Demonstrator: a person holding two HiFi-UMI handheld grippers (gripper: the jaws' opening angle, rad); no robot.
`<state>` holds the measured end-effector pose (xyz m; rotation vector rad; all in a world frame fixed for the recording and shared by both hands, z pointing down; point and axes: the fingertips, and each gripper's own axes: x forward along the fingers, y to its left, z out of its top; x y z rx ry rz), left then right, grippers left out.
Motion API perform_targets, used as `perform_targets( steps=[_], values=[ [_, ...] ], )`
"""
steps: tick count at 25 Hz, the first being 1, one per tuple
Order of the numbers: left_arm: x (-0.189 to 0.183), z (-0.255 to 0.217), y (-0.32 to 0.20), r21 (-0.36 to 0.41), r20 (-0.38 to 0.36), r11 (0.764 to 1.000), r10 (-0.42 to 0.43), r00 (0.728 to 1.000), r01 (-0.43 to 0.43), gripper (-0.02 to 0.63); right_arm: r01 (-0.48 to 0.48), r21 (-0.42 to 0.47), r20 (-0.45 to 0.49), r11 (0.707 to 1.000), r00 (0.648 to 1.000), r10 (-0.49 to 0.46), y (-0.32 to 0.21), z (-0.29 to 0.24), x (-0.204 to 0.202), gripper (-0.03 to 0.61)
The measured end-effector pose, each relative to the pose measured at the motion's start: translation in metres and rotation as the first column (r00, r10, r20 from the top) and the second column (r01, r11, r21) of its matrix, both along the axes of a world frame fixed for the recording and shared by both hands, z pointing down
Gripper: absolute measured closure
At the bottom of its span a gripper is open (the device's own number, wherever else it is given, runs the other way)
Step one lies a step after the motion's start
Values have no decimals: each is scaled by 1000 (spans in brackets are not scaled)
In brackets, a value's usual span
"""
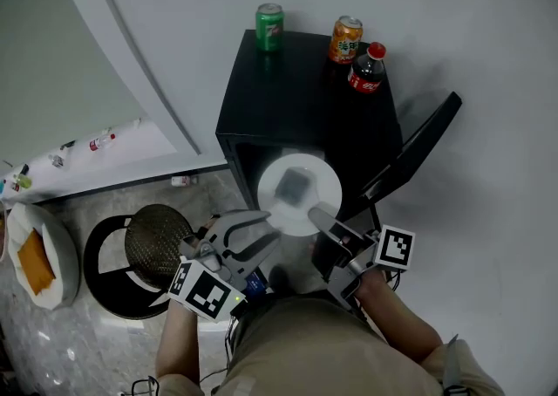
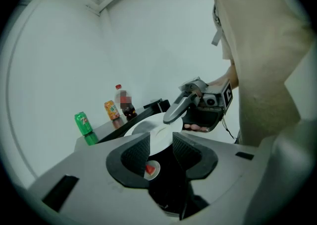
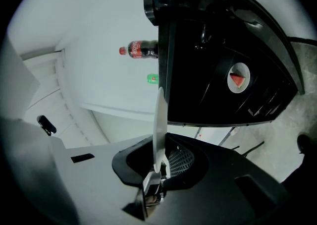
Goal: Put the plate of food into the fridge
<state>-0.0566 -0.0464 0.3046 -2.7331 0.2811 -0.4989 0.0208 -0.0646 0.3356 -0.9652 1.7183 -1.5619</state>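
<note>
A white plate (image 1: 296,198) with a blurred grey patch on it hangs at the mouth of the black mini fridge (image 1: 288,98), whose door (image 1: 418,146) stands open to the right. My right gripper (image 1: 314,213) is shut on the plate's near right rim; in the right gripper view the plate (image 3: 159,115) runs edge-on between the jaws (image 3: 161,162). My left gripper (image 1: 268,230) sits at the plate's near left edge, jaws apart, pads not pressing the plate (image 2: 154,134). Deep in the dark fridge lies a small white dish with a red piece (image 3: 238,80).
On the fridge top stand a green can (image 1: 269,26), an orange can (image 1: 346,39) and a cola bottle (image 1: 367,67). A round black mesh-topped stand (image 1: 155,242) and a white cushion (image 1: 35,259) lie on the floor to the left. A white wall is behind.
</note>
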Motion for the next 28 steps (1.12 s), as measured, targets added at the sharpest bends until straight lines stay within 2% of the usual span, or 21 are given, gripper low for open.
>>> perform_targets(
  steps=[3,7,9,11,13,15,17,19,22,24,25,28],
  values=[
    [3,-5,3,-55,-54,998,-30,998,27,472,-11,-5,10,1000,1000,11,9,3,12,532],
    [9,-8,5,-33,-50,998,-51,997,50,472,-20,-3,7,1000,1000,20,22,5,26,532],
    [14,-7,6,-47,-59,996,-72,996,69,472,-23,-6,6,1000,1000,23,29,8,32,532],
    [18,-1,9,-105,-77,990,-107,991,99,472,-23,-5,5,1000,1000,23,36,11,37,532],
    [19,4,13,-214,-106,970,-144,984,118,472,-17,3,-2,1000,1000,17,45,12,38,532],
    [18,6,20,-346,-150,932,-170,974,109,472,-9,14,-10,1000,1000,9,54,12,40,532],
    [19,8,28,-467,-198,881,-194,961,82,468,-2,24,-3,1000,1000,2,63,11,42,532],
    [26,14,40,-556,-221,829,-215,951,58,431,4,36,7,999,1000,-4,73,11,47,532],
    [41,27,59,-686,-237,728,-236,942,10,388,15,54,15,998,1000,-15,87,13,53,532],
    [52,33,73,-754,-267,655,-249,931,-41,376,28,56,28,998,999,-30,97,15,55,532],
    [57,34,81,-775,-287,628,-253,924,-68,376,37,57,33,998,999,-39,103,15,55,532],
    [70,34,98,-805,-329,581,-273,904,-117,377,67,65,31,996,997,-69,118,16,57,532]
  ],
)
